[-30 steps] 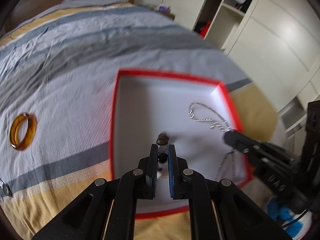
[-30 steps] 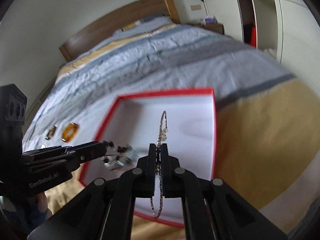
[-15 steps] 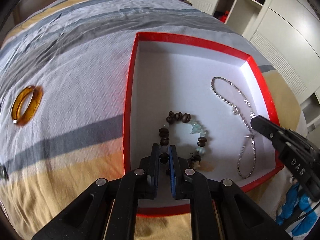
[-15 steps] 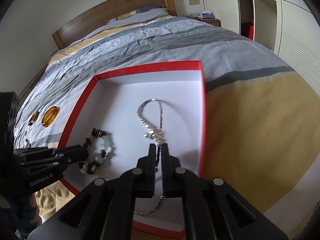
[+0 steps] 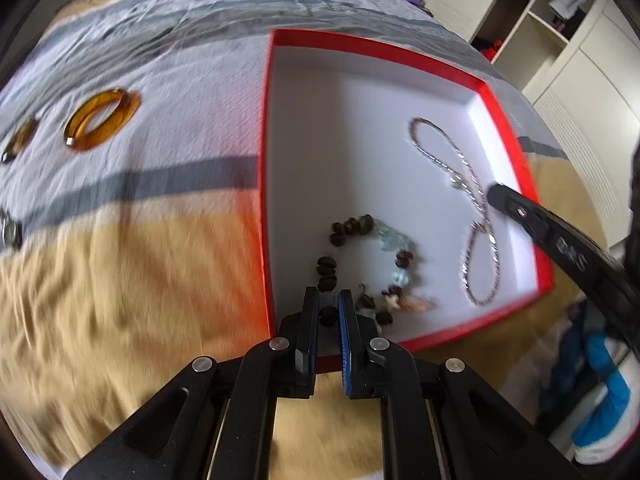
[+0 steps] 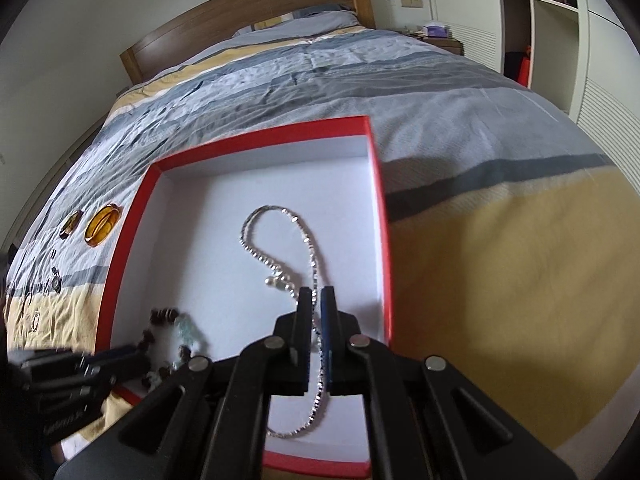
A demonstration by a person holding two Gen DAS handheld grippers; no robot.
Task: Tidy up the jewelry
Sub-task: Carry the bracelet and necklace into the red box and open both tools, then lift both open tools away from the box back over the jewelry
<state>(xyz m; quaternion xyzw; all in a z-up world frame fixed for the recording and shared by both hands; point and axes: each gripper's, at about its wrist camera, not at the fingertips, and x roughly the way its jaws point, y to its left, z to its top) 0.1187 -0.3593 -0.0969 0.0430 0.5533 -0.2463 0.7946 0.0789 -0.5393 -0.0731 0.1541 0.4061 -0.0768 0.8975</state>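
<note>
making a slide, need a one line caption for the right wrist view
Right hand-held gripper over a silver chain lying in the red box on a striped bed.
</note>
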